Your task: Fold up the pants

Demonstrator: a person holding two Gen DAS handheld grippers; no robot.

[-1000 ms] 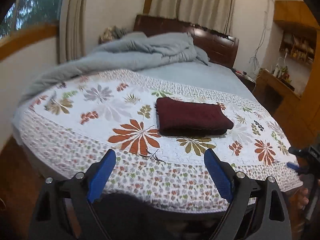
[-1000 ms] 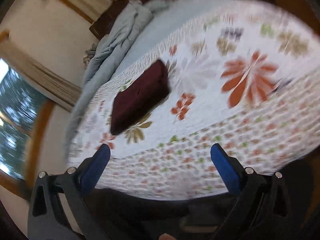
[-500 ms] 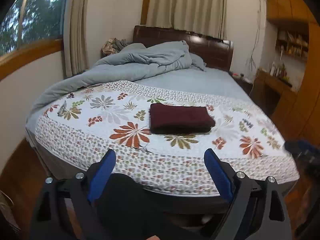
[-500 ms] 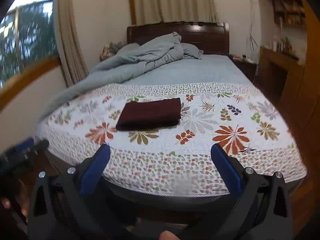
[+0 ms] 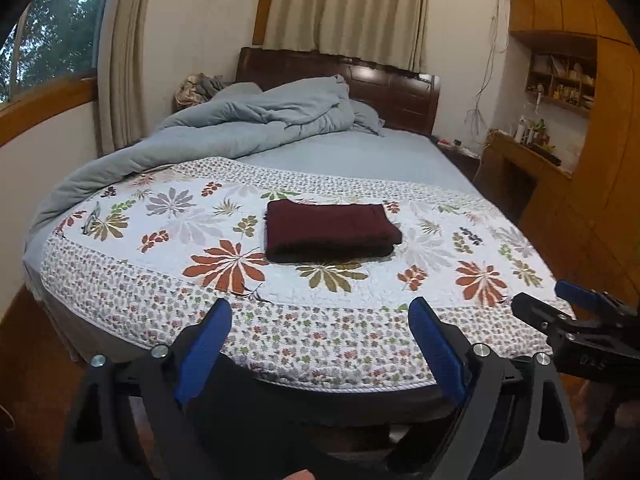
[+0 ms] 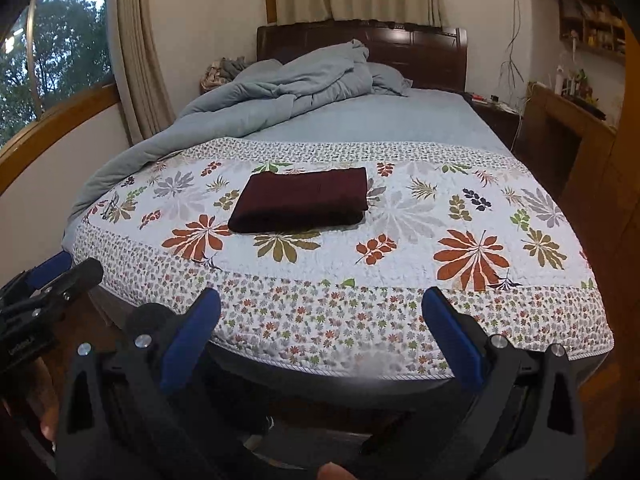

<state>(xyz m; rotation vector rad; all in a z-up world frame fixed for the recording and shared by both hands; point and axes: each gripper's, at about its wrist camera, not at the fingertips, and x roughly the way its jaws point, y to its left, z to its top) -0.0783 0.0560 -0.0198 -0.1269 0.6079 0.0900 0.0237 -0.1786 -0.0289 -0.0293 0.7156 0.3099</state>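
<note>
Dark maroon pants (image 5: 330, 230) lie folded into a neat rectangle in the middle of the floral quilt (image 5: 168, 264) on the bed; the right wrist view shows the same pants (image 6: 302, 199). My left gripper (image 5: 320, 326) hangs open well short of the bed's foot, nothing between its blue pads. My right gripper (image 6: 322, 318) is open too, held back from the bed's edge and empty. Each gripper shows at the edge of the other's view: the right gripper (image 5: 576, 316) at the far right, the left gripper (image 6: 48, 284) at the far left.
A rumpled grey duvet (image 5: 240, 128) is piled at the head of the bed by the dark headboard (image 5: 392, 88). A wooden desk and shelves (image 5: 536, 148) stand at the right, a window (image 6: 52, 64) and curtains at the left. Wooden floor surrounds the bed.
Both grippers have pulled back from the bed and levelled out; the right wrist view swung from a tilted blur to a straight look. The folded pants have not moved.
</note>
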